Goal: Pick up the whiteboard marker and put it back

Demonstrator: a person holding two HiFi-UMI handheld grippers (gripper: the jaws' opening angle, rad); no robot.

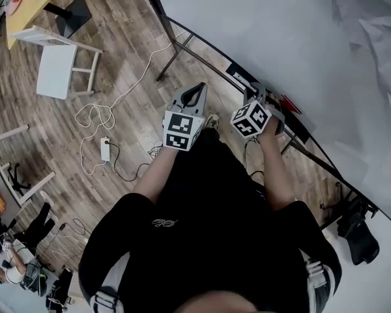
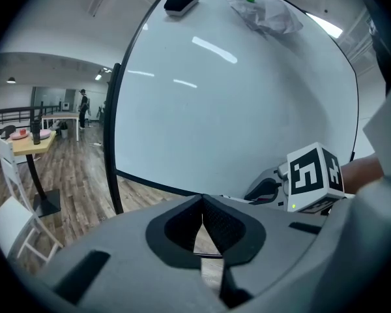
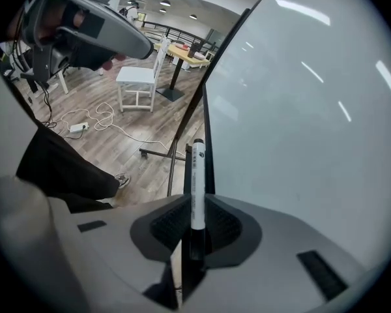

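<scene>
Whiteboard marker (image 3: 197, 175) clenched upright in right tool (image 3: 195, 208), beside whiteboard (image 3: 300, 109), left tool (image 2: 202, 204) closed, empty

Overhead head view, whiteboard (image 1: 280, 31) shared

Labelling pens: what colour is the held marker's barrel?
The marker is white, black at the near end; right gripper view.

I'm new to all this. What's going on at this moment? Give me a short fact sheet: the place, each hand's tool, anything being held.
Place: a whiteboard on a stand, over a wood floor
Right hand: right gripper, jaws shut on a marker
Left hand: left gripper, jaws together, nothing between them
Also on the board: a dark eraser, high up
</scene>
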